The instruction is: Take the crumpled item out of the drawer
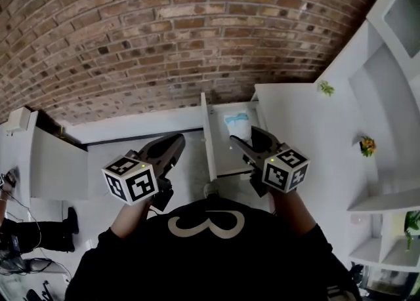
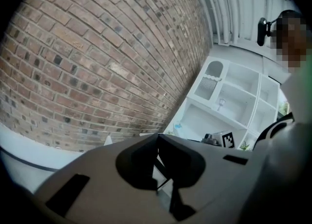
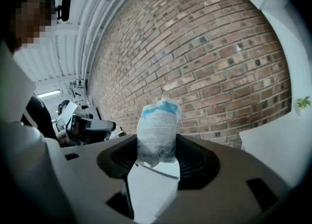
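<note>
The crumpled item (image 3: 157,132), a white wad with blue print, stands up between the jaws of my right gripper (image 3: 157,145), which are shut on its lower part. In the head view the crumpled item (image 1: 237,124) sits just past the tips of the right gripper (image 1: 248,137), over the far end of the open white drawer (image 1: 222,157); I cannot tell whether it is clear of the drawer floor. My left gripper (image 1: 176,143) hovers left of the drawer. In the left gripper view the left gripper (image 2: 156,137) has its jaws together with nothing between them.
A brick wall (image 1: 164,37) runs behind the white cabinet top (image 1: 138,122). A white shelf unit (image 1: 387,96) with small plants (image 1: 367,144) stands to the right. A white box (image 1: 18,120) and another person's legs (image 1: 39,234) are at the left.
</note>
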`<state>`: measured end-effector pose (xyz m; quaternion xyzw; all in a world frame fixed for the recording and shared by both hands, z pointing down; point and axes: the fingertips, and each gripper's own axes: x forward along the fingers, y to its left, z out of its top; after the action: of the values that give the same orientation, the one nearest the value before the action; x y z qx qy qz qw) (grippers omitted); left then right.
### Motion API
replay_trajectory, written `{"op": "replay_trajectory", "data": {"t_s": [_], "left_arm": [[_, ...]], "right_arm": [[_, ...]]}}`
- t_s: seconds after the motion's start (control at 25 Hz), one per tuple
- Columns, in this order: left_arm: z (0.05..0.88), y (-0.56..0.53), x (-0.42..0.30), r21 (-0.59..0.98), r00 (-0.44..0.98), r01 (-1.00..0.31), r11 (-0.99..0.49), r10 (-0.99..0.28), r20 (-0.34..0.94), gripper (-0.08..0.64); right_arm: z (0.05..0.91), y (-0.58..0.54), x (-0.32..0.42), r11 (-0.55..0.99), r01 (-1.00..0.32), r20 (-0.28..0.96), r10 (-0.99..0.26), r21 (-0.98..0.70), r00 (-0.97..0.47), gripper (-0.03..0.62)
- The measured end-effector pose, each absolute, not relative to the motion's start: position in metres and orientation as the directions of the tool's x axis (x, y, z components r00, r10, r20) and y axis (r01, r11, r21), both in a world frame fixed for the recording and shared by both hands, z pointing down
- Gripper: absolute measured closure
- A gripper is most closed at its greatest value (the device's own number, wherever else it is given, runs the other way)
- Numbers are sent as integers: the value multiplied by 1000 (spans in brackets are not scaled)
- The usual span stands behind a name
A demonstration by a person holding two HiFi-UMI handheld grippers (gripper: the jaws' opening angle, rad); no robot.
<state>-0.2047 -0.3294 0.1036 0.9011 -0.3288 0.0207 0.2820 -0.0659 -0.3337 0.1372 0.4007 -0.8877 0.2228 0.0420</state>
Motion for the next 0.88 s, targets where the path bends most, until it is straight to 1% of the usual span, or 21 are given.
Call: {"op": "replay_trajectory", "data": {"t_s": [0.24,0.44,0.6,0.88], "left_arm": [[78,-313,-199,435,806,-579,-689,-564,179,557],[63,-302,-196,411,820,-560,-720,-551,151,557],[61,-297,-189,408,830,-546,-732,-539,144,557],[63,-292,-184,415,840,-532,-738,-520,151,557]], "right_arm": [[95,-309,-65,602,-727,174,-718,-332,-674,354],[73,-291,-66,619,-721,132,-723,-311,-678,356],[67,-283,-60,617,-727,114,-733,-301,-670,357],[67,-278,-60,614,-731,118,-736,-298,-667,357]]}}
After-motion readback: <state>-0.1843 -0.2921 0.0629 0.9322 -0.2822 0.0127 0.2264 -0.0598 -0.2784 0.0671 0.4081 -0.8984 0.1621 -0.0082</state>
